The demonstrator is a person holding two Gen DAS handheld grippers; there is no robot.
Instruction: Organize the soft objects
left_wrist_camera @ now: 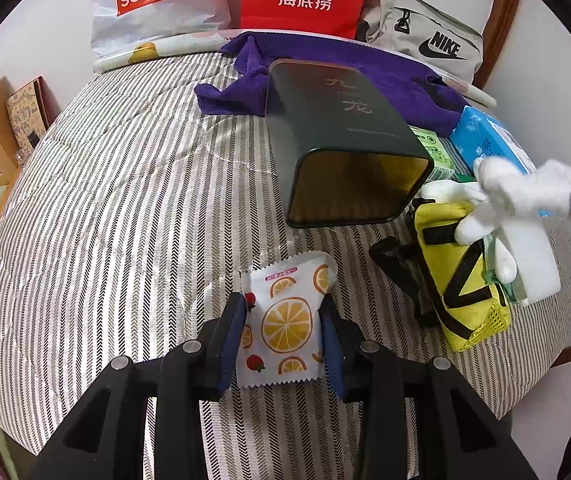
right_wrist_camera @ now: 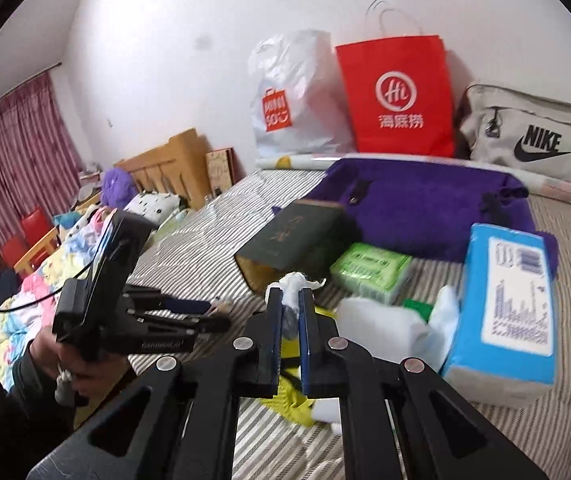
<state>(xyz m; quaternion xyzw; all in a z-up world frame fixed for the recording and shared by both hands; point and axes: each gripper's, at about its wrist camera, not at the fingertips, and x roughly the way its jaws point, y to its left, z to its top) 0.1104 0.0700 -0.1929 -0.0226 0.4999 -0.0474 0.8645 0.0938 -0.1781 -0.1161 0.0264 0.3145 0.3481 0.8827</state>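
A lemon-print packet (left_wrist_camera: 285,320) lies on the striped bed cover (left_wrist_camera: 125,200), and my left gripper (left_wrist_camera: 282,302) is shut on it, pads pressed against both long sides. My right gripper (right_wrist_camera: 289,294) is shut on a white glove (right_wrist_camera: 294,282), which sticks up past the fingertips. In the left wrist view the glove (left_wrist_camera: 521,186) hangs above a yellow pouch (left_wrist_camera: 461,276). A dark green tin (left_wrist_camera: 349,136) lies on its side beside the pouch, its open mouth towards me. What the tin holds is hidden.
A purple towel (right_wrist_camera: 425,204) is spread behind the tin. A blue tissue pack (right_wrist_camera: 505,312) and a green tissue pack (right_wrist_camera: 369,268) sit on the right. A white plastic bag (right_wrist_camera: 289,96), a red paper bag (right_wrist_camera: 397,96) and a grey backpack (right_wrist_camera: 525,132) stand along the wall.
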